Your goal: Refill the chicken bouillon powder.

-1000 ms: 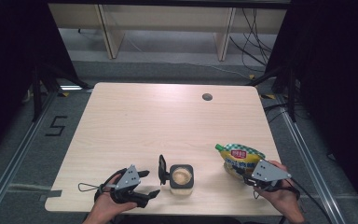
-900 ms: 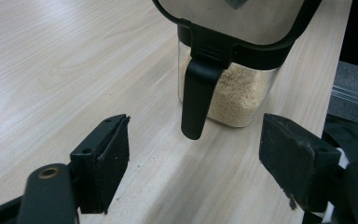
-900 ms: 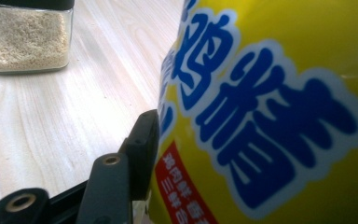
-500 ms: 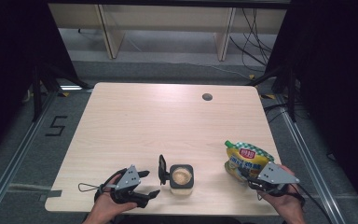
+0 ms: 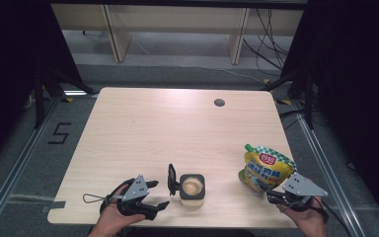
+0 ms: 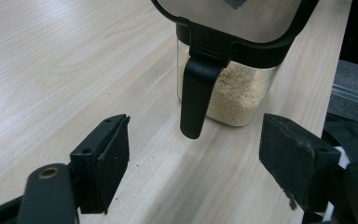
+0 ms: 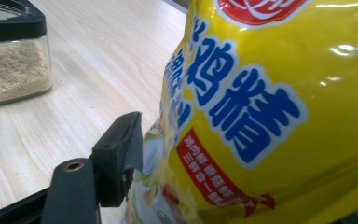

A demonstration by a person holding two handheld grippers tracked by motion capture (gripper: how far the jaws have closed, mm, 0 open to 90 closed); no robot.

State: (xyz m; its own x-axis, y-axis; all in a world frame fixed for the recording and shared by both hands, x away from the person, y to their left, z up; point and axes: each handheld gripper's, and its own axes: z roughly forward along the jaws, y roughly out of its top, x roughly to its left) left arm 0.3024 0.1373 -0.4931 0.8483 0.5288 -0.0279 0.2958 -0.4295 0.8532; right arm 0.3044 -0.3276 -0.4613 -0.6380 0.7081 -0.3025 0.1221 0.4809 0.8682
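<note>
pouch: yellow seasoning pouch [image 5: 265, 169] lying on the bench [image 5: 177, 128] near its right front edge, spout end pointing away from the person
right gripper: right gripper [image 5: 282, 196] just behind the pouch's near end, jaws have just been opening; in the right gripper view one black pad [image 7: 121, 156] stands right at the pouch's [image 7: 270, 107] side, gripper counts as open
pouch vs right gripper: pouch bottom between the jaws or right at their tips; touching or a hair apart, can't tell
jar: square clear jar [image 5: 192, 186] with beige granules, black flip lid [image 5: 171, 178] standing up, front middle of the bench, well apart from the pouch
left gripper: left gripper [image 5: 159, 193] open, nothing between the jaws, tips just left of the jar; in the left gripper view both pads [image 6: 107, 163] wide apart, jar [image 6: 228, 88] ahead between them, not touched
hidden: right gripper's second jaw is behind the pouch in its own view
cut off: lid top cropped in the left gripper view; jar [image 7: 11, 56] half cropped at the left edge of the right gripper view
hard to read: small print on the pouch blurred
</note>
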